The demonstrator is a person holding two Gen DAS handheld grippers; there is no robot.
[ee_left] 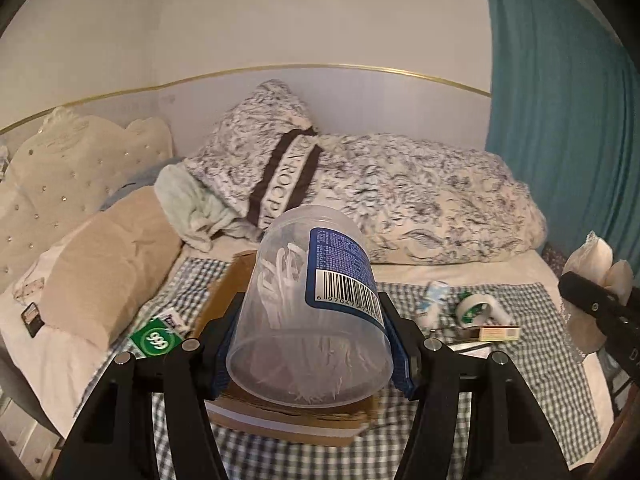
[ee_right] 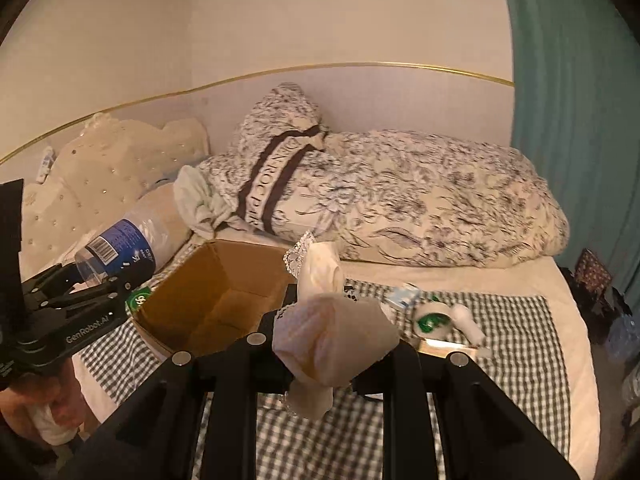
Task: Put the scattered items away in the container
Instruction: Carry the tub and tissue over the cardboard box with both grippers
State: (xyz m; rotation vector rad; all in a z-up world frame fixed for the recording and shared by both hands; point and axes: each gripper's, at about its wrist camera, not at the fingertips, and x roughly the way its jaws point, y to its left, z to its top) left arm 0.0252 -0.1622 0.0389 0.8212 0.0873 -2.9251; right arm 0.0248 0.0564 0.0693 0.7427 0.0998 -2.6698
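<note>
My left gripper (ee_left: 316, 344) is shut on a clear plastic jar (ee_left: 308, 308) with a blue barcode label and white sticks inside. The jar is tilted over the open cardboard box (ee_left: 224, 292). In the right wrist view the same jar (ee_right: 120, 252) sits in the left gripper (ee_right: 96, 280), just left of the box (ee_right: 216, 300). My right gripper (ee_right: 332, 344) is shut on a cream cloth with lace trim (ee_right: 332, 332), held above the checked cloth near the box's right side. That gripper (ee_left: 596, 308) and its cloth (ee_left: 596, 256) also show at the left view's right edge.
On the checked cloth (ee_right: 516, 344) lie a tape roll (ee_right: 432, 320), a white tube (ee_right: 468, 322), a blue-white packet (ee_right: 404, 296) and a small flat box (ee_left: 500, 333). A green 999 packet (ee_left: 154, 340) lies left of the box. Folded quilt (ee_left: 420, 208) behind, teal curtain (ee_left: 560, 100) right.
</note>
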